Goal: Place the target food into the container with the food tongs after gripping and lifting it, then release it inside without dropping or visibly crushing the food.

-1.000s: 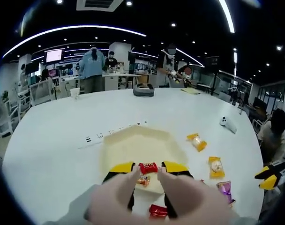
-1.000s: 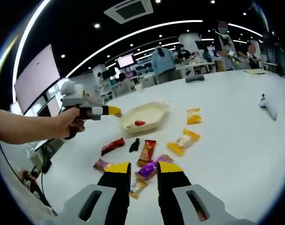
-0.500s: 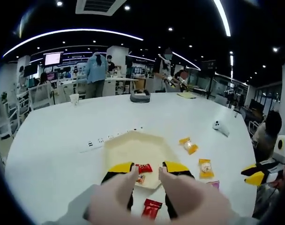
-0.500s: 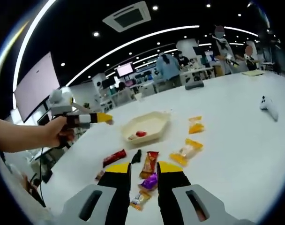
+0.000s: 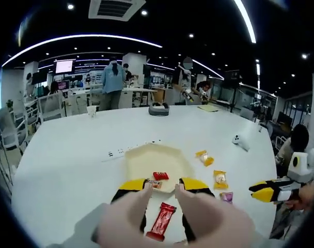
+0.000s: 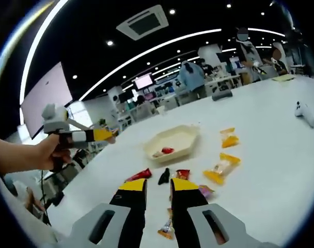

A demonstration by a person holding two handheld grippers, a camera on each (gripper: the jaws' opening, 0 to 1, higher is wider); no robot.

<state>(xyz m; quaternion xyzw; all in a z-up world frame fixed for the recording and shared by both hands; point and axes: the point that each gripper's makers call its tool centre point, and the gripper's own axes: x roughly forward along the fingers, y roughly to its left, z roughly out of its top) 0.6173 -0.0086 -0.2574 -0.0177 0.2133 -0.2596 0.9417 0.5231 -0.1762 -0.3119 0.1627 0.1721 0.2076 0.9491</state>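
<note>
In the left gripper view the left gripper (image 5: pixel 162 184) hangs above the white table (image 5: pixel 59 155) with its yellow-tipped jaws apart and nothing between them; a red snack bar (image 5: pixel 161 221) lies on the table below the gap. Just beyond the jaw tips sits the cream tray (image 5: pixel 141 160), holding a small red packet (image 5: pixel 160 175) and a paler wrapped sweet (image 5: pixel 154 183) at its near edge. To the right of the tray lie two orange packets (image 5: pixel 204 157) and a purple sweet (image 5: pixel 226 196), and the right gripper (image 5: pixel 264 190) comes in from the right edge. In the right gripper view the right gripper (image 6: pixel 158 184) also stands with jaws parted and empty, low over the scattered wrapped snacks (image 6: pixel 172 178); the tray (image 6: pixel 185 142) lies further off, and a hand (image 6: pixel 43 155) holds the left gripper (image 6: pixel 103 135) up on the left, clear of the table.
</note>
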